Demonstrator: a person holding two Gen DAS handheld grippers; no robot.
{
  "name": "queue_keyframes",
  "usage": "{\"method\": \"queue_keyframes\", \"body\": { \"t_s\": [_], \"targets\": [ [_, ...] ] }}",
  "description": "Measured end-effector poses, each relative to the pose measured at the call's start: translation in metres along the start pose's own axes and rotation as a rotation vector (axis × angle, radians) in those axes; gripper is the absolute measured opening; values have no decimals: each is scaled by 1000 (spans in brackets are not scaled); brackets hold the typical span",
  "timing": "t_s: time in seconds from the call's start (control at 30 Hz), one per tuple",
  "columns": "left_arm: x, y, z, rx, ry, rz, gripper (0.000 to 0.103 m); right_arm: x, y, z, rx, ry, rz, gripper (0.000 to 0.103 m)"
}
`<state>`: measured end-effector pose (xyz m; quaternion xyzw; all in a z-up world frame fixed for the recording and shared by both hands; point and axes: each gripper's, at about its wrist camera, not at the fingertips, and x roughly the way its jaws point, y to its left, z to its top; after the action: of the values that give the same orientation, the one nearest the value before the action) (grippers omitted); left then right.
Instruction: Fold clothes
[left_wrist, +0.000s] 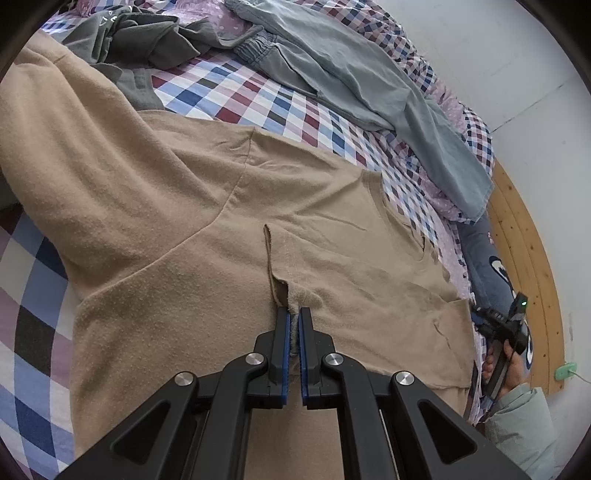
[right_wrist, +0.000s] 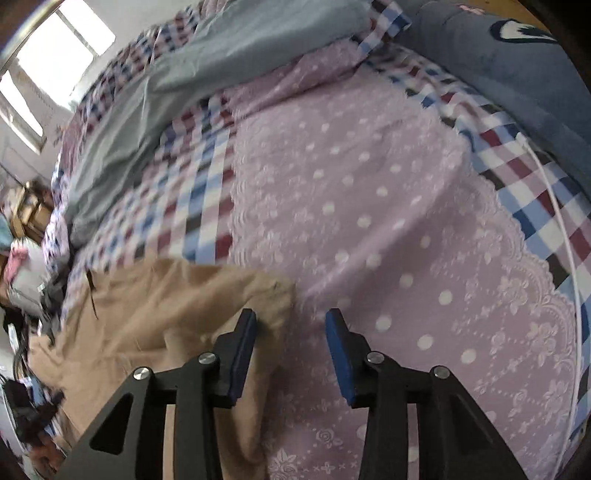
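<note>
Where pinched: tan garment (left_wrist: 207, 229) between left tool (left_wrist: 294, 317).

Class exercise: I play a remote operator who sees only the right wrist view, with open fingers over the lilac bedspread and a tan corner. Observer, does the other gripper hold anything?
Observer: Yes. The left gripper is shut on a fold of the tan garment.
Operator: What else lies on the bed?
Observer: Grey-blue trousers lie beyond the tan garment, elastic waistband showing.
Operator: Anything more?
Observer: A dark grey garment lies crumpled at the far left.
Operator: And my right gripper?
Observer: From the left view, a hand holds it past the garment's right edge.
</note>
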<state>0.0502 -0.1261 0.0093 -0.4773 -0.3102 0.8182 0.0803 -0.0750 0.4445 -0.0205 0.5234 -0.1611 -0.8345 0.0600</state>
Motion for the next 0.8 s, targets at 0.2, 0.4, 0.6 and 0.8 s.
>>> {"method": "queue_keyframes", "body": {
  "t_s": [0.2,0.4,0.6,0.8],
  "targets": [
    [-22,-2,1,-26,-58,-63,2,4,6,-5,-20,-2,-61,42],
    [-32,6,2,-78,-93,-61,2,6,12,-7,-55,21,-81,42],
    [-20,19,1,-115,-59,-14,2,6,18,-6,-82,4,-98,15],
    [-24,16,1,-102,-86,-14,2,-33,15,-6,-50,-211,-236,0]
  ]
}}
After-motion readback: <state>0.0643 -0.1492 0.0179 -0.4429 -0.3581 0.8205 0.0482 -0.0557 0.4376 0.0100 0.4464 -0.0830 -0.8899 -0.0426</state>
